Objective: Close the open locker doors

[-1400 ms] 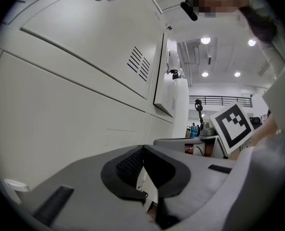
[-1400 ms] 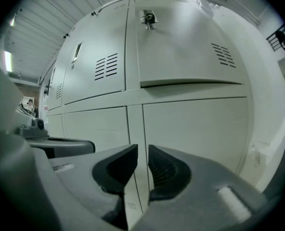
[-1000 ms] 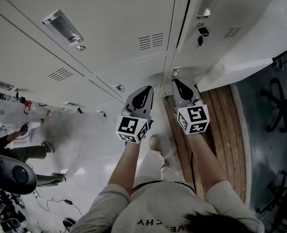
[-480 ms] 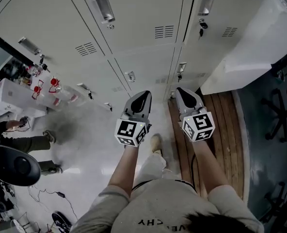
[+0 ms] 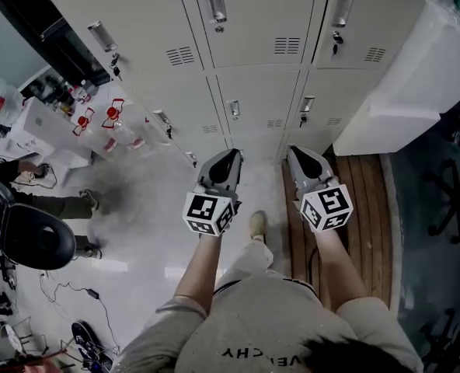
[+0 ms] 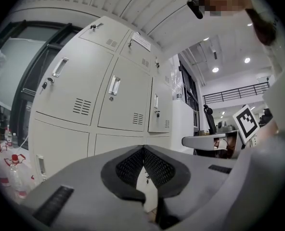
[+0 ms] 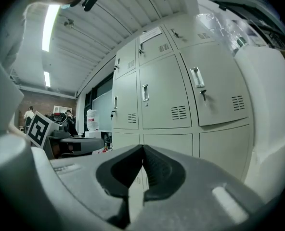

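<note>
A bank of grey lockers (image 5: pixel 253 45) fills the top of the head view, and every door that shows lies flush with its frame, handles (image 5: pixel 213 5) and vents facing out. My left gripper (image 5: pixel 228 155) is held level in front of the lower doors (image 5: pixel 249 107), well short of them, shut with nothing between its pads. My right gripper (image 5: pixel 296 152) hangs beside it, also shut and empty. In the left gripper view the jaws (image 6: pixel 143 148) meet at the tips before the closed lockers (image 6: pixel 118 95). The right gripper view shows the same: shut jaws (image 7: pixel 143 147) and closed lockers (image 7: pixel 166 95).
A large white cabinet (image 5: pixel 416 84) stands against the lockers at right, above a wooden platform (image 5: pixel 370 200). At left are a white table with red-capped bottles (image 5: pixel 98 123), a black office chair (image 5: pixel 36 235), a seated person's legs (image 5: pixel 51 204) and cables on the floor.
Both grippers have drawn back from the lower locker doors and risen a little. The lockers now stand further off, with more of the bank in view.
</note>
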The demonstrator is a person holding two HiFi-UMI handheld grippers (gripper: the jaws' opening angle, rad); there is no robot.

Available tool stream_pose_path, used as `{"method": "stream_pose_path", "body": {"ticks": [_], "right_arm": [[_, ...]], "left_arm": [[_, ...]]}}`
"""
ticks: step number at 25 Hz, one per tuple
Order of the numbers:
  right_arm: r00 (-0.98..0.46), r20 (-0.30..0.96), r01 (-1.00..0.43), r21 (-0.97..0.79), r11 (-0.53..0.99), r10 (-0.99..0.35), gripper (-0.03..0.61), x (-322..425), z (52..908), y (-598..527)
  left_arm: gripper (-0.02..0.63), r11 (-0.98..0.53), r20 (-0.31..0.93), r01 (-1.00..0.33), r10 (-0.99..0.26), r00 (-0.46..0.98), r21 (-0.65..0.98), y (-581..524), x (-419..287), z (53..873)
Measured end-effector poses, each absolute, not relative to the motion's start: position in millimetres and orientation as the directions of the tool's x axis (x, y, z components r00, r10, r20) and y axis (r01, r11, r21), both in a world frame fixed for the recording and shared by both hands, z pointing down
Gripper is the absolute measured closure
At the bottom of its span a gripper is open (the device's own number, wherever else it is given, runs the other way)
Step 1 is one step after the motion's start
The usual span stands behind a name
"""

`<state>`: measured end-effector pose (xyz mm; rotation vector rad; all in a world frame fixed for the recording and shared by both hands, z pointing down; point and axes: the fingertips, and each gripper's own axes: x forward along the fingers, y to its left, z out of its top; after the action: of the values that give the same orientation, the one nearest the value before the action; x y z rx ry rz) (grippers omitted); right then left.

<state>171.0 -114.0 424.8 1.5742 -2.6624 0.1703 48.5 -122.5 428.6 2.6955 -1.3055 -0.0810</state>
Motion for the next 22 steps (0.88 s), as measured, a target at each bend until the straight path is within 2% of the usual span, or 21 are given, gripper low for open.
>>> {"method": "stream_pose_path", "body": {"ticks": [14,22], "right_arm": [[-0.606,0.055,-0.796,-0.047,0.604,-0.794,0.580,123,387,-60],[-0.623,0.047,-0.782,-0.033,0.622,-0.781,0.580,109,380,-48]], "left_arm": [[0.615,-0.525,-0.007,-0.840,-0.849,0.529,0.138,-68,-10,394],[0.615,-0.508,-0.002,-0.852,-0.859,0.512,0.131,-55,-36,388]]}}
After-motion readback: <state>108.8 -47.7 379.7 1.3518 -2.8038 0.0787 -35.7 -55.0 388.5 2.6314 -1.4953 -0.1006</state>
